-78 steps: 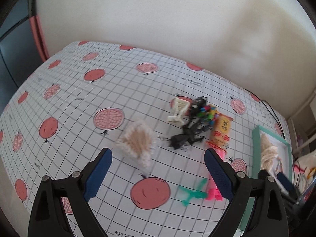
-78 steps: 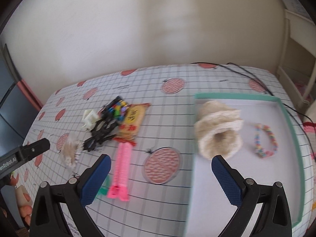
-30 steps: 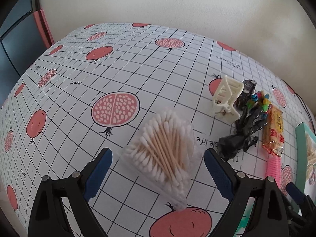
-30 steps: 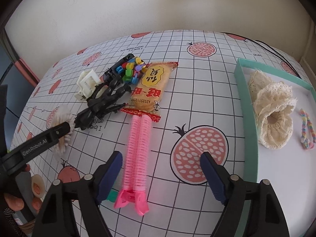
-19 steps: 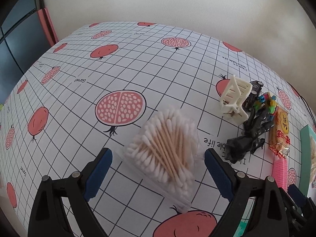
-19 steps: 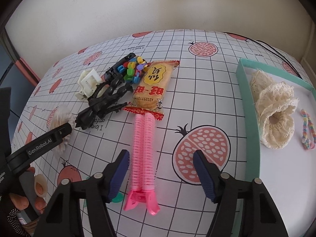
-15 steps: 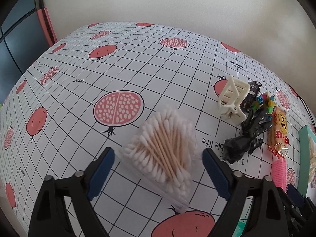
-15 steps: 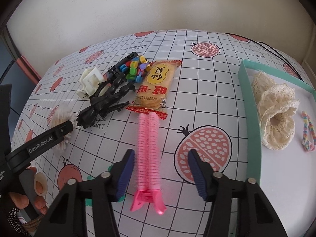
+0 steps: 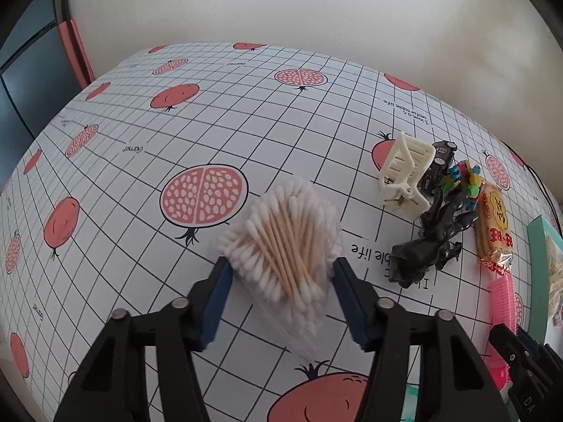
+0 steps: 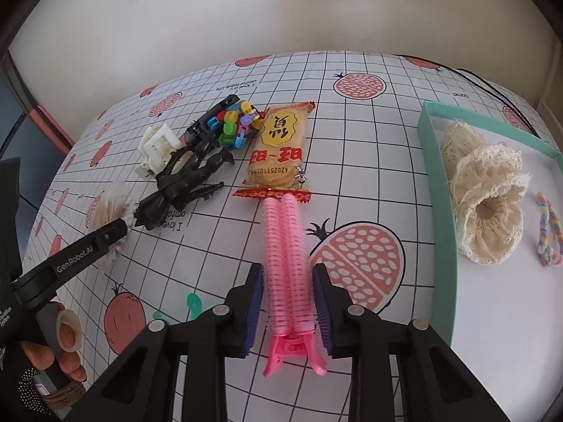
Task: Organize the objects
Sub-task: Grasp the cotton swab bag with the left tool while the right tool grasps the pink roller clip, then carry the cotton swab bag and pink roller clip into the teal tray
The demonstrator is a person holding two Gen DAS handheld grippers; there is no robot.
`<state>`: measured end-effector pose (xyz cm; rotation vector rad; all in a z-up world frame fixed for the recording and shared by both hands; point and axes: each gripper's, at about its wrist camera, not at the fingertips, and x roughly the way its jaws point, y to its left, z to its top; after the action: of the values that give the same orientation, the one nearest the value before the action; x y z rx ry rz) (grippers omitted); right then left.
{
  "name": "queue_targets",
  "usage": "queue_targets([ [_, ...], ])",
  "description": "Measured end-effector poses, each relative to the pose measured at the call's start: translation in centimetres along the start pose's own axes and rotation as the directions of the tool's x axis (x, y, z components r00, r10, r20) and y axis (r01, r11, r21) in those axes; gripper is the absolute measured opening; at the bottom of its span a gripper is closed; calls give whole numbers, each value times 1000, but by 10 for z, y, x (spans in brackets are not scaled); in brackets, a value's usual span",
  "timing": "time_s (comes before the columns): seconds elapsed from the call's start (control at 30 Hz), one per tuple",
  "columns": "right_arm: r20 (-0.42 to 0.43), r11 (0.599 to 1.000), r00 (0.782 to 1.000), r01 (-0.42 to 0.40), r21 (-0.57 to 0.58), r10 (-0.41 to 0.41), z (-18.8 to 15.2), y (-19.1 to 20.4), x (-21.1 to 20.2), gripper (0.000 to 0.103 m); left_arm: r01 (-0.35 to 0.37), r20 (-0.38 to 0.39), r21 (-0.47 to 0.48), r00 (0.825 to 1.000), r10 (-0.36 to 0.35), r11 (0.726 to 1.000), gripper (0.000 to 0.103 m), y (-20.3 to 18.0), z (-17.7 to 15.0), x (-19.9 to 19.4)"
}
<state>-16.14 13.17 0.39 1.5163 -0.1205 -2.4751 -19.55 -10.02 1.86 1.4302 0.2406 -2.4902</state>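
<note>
A clear pack of cotton swabs (image 9: 281, 232) lies on the pomegranate-print tablecloth (image 9: 211, 123). My left gripper (image 9: 279, 270) is shut on it, with a blue pad against each side. A pink hair-roller clip (image 10: 285, 246) lies lengthwise below a snack packet (image 10: 281, 151). My right gripper (image 10: 286, 274) is shut on its lower half, the pads touching both rollers. In the right wrist view the swab pack (image 10: 109, 211) shows at the left, behind the left gripper's finger (image 10: 88, 246).
A teal tray (image 10: 436, 190) at the right holds a cream lace scrunchie (image 10: 489, 204) and a rainbow braided band (image 10: 547, 232). A white claw clip (image 10: 156, 151), black clips (image 10: 183, 183) and small coloured clips (image 10: 232, 126) lie clustered. A green piece (image 10: 193, 304) lies near my right gripper. A person's hand (image 10: 67, 337) holds the left gripper.
Both grippers have closed in from wide open. The left now presses the swab pack's sides and the right presses the pink roller clip. Both also moved closer to their objects.
</note>
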Motion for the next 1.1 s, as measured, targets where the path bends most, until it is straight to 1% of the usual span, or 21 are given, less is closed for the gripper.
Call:
queue_targets([
  [0.07, -2, 1000, 1000, -3, -4, 3, 0, 0, 0, 29, -2, 7, 7, 1000, 2, 1000, 53, -1, 0, -1],
  [0.17, -5, 1000, 1000, -13, -7, 13, 0, 1, 0, 29, 3, 16, 2, 1000, -3, 1000, 43, 0, 2, -5],
  [0.23, -3, 1000, 1000, -18, -12, 18, 0, 2, -1, 29, 11, 22, 0, 1000, -11, 1000, 41, 2, 3, -7],
  [0.37, 16, 999, 999, -43, -27, 44, 0, 5, -8, 29, 1, 31, 1, 1000, -1, 1000, 40, 2, 4, -12],
  [0.47, 35, 998, 998, -48, -42, 49, 1, 7, -16, 29, 4, 58, -16, 998, -3, 1000, 40, 3, 7, -21],
  [0.53, 41, 998, 997, -56, -40, 58, 3, 5, -19, 29, -9, 75, -19, 997, 10, 1000, 40, 0, 9, -28],
  [0.7, 57, 998, 997, -56, -42, 58, 4, -1, -29, 29, 11, 103, -50, 995, -6, 999, 40, -4, 12, -45],
  [0.87, 89, 998, 995, -48, -41, 51, 6, -15, -46, 29, 53, 120, -55, 992, -46, 997, 40, -20, 11, -59],
  [1.1, 113, 1000, 994, -5, 1, 5, 7, -54, -69, 29, 159, 116, -54, 982, -152, 986, 40, -55, 1, -76],
])
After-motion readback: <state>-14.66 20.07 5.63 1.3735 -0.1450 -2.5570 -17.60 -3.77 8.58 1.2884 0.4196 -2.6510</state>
